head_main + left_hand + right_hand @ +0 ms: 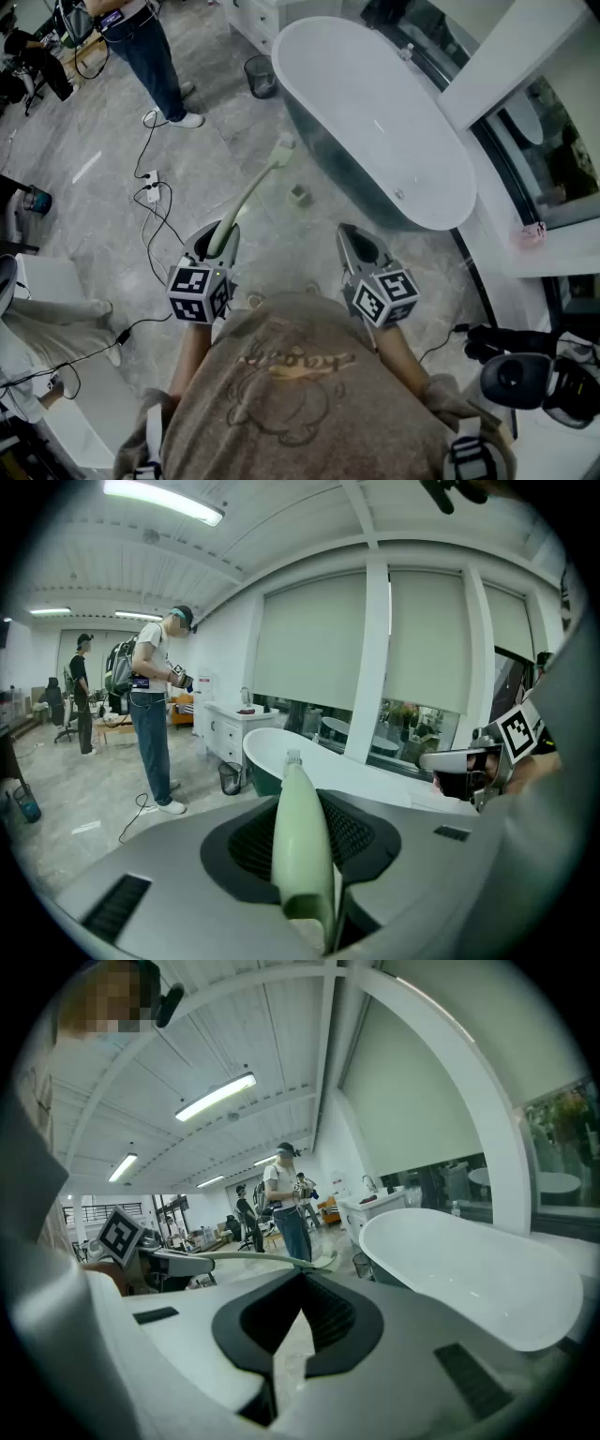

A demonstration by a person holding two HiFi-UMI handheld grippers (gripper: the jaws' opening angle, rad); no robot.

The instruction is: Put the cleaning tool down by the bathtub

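Carrying the cleaning tool (250, 192) above the floor (103, 178) short of the bathtub (375, 122), the left hand-held gripper (220, 236) pinches its handle, the right hand-held gripper (354, 238) pressed together empty; next, lower it alongside and release.

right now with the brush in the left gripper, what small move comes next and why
Probably lower the left gripper toward the floor beside the bathtub. Its jaws are clamped on the brush handle, and the brush head points at the tub but looks to be up off the floor.
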